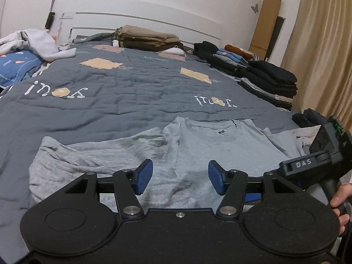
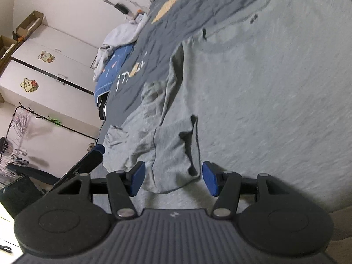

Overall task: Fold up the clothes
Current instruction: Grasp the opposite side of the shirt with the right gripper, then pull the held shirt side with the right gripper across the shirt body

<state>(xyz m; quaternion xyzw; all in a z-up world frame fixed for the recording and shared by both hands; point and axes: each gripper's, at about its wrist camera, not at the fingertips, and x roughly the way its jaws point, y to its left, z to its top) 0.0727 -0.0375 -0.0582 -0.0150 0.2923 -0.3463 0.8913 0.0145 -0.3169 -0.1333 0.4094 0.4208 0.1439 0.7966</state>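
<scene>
At the near edge of the bed (image 1: 92,110) I'm seeing the grey tee (image 1: 220,145) lying spread out. L gripper (image 1: 180,177) is hanging released, nothing between pads. R gripper (image 2: 173,179) is gaping over a folded sleeve (image 2: 173,145), not pinching.

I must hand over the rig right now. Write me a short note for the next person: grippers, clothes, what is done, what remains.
Left gripper: open, empty, above the grey T-shirt.
Right gripper: open; a fold of the shirt lies between its jaws, not pinched.
The shirt lies on the bed cover, collar away from you, left side bunched.
Done: folded stacks along the bed's right edge.
Left: fold this shirt; a loose pale garment waits at far left.
</scene>
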